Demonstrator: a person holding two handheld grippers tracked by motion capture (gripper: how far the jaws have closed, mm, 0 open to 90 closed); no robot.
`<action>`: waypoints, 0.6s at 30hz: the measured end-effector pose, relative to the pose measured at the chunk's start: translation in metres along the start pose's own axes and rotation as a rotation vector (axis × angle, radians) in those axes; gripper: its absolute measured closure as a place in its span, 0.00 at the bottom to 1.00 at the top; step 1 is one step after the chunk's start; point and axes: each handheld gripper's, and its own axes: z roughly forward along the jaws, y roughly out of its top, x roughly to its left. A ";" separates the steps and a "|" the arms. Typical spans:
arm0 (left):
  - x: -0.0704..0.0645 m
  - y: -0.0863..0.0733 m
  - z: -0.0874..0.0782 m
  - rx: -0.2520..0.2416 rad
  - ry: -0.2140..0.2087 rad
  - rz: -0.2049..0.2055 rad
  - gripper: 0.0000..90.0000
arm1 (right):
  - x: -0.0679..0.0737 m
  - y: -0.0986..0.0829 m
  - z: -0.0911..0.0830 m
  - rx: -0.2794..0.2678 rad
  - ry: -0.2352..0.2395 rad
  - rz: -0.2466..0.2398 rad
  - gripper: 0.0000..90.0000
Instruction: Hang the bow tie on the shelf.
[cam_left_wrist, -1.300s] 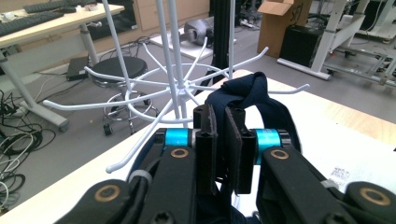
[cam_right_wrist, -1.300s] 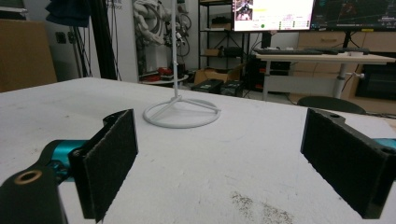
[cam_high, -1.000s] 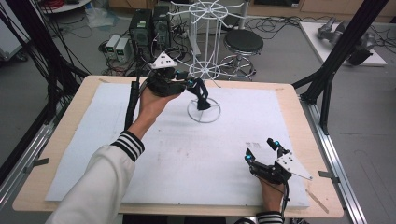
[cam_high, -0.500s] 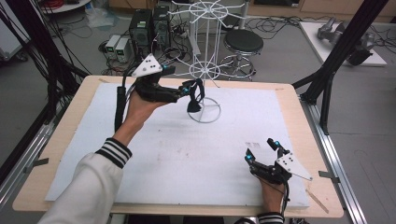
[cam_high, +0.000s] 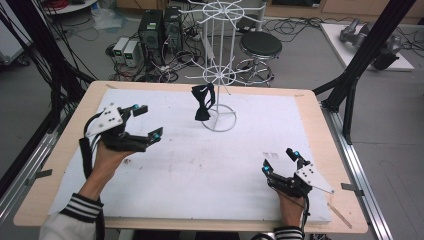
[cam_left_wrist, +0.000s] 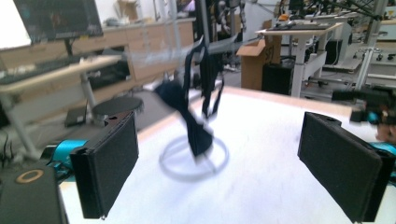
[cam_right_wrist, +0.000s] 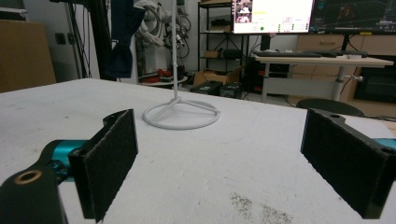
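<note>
Bow tie (cam_high: 202, 102) hangs on white rack (cam_high: 219, 75), far side of table (cam_high: 310, 115), touching no gripper. Left gripper (cam_high: 147, 122) near it, jaws spread, empty. Right gripper (cam_high: 281, 161) rests low, jaws wide (also empty). Best plan, I think: keep hands off, don't bump rack.

Only obstruction on your tabletop (cam_high: 310, 125): the white wire rack (cam_high: 219, 75) at the far centre, with a dark bow tie (cam_high: 202, 102) hanging off its left side. Wide bare surface between your left tool (cam_high: 145, 122) and right tool (cam_high: 281, 161).
</note>
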 end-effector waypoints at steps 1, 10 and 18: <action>0.000 0.000 0.000 0.000 0.000 0.000 0.14 | 0.000 0.000 0.000 0.003 0.000 0.000 0.11; 0.005 -0.072 -0.064 -0.031 0.113 -0.038 0.14 | 0.000 0.000 -0.001 -0.005 -0.002 -0.001 0.11; -0.004 -0.109 -0.077 -0.110 0.210 -0.053 0.14 | 0.000 0.000 0.000 -0.006 -0.001 -0.005 0.11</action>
